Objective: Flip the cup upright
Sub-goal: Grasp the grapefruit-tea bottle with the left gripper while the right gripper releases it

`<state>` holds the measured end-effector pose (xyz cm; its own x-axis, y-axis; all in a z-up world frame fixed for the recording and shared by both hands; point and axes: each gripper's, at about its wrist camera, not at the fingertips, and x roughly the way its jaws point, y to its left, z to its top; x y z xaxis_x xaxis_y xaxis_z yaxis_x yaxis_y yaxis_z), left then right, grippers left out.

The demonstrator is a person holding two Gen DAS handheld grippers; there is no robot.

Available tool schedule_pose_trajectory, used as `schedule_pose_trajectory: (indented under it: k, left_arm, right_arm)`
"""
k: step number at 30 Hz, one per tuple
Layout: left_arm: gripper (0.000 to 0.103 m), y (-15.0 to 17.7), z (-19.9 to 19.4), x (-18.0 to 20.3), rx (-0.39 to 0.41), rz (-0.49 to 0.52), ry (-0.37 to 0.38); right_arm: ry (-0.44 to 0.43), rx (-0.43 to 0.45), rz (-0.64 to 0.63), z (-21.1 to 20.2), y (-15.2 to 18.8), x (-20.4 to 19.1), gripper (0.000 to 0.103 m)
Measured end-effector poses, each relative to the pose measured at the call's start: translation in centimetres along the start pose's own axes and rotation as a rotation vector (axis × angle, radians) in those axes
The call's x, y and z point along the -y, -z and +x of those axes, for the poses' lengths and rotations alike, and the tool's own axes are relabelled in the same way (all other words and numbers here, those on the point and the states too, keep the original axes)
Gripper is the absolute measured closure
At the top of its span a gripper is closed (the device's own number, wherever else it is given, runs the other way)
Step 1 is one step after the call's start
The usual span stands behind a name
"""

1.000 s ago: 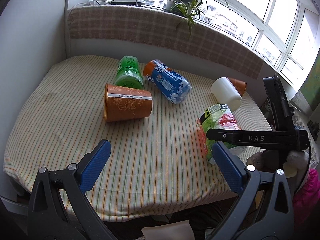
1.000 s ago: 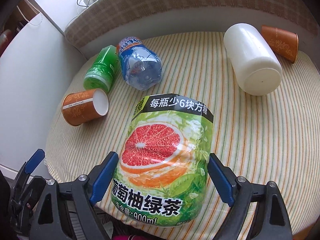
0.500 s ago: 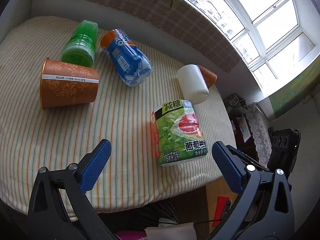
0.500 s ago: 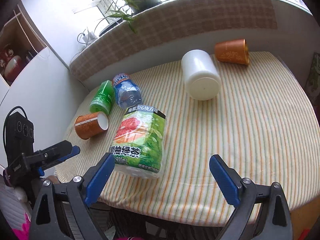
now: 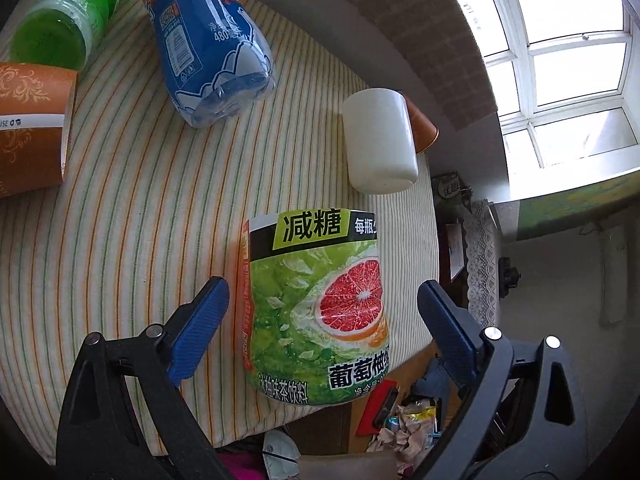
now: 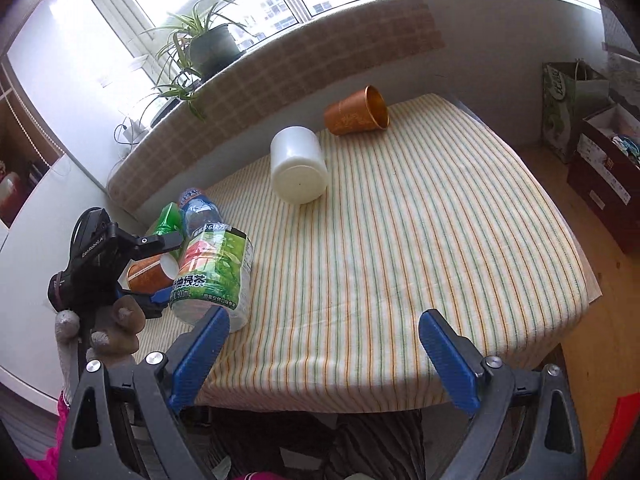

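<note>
A cut-off grapefruit green tea bottle cup [image 5: 320, 312] lies on its side at the front edge of the striped table [image 5: 140, 220]. My left gripper [image 5: 322, 332] is open, its blue fingers on either side of this cup without touching it. The cup also shows in the right wrist view [image 6: 214, 270], with the left gripper's body [image 6: 100, 256] beside it. My right gripper [image 6: 324, 356] is open and empty, held back above the table's front edge.
A white cup [image 6: 298, 164] and an orange cup [image 6: 356, 112] lie on their sides at the back. A blue bottle cup [image 5: 208, 44], a green one [image 5: 64, 20] and another orange cup [image 5: 32, 128] lie at the left. A plant [image 6: 208, 48] stands on the sill.
My left gripper has swung right and moved in around the grapefruit tea cup. My right gripper has pulled back and away from that cup, toward the right.
</note>
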<state>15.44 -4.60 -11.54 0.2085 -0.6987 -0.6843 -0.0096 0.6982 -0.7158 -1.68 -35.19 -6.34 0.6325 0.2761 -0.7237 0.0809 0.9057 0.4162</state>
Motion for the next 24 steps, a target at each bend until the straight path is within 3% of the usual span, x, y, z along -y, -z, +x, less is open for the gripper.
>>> schedule_pose_trajectory:
  k: [7,10,17,24]
  left_arm:
    - [0.009,-0.4,1.9,-0.1,-0.03,-0.008,-0.021]
    - [0.018,-0.5,2.4,-0.3,-0.047,-0.018,-0.026]
    - [0.019,-0.2,2.3,-0.2,-0.039,-0.013,-0.026]
    - [0.019,1.0,0.6,1.9,0.07,0.11,-0.105]
  right_arm:
    - [0.003,-0.002,0.001,0.2,0.2,0.1,0.006]
    - [0.01,0.0,0.002,0.2,0.3,0.3,0.006]
    - [0.037,0.017,0.031,0.0,0.2,1.1,0.006]
    - [0.047,0.021,0.033,0.1,0.2,1.2,0.006]
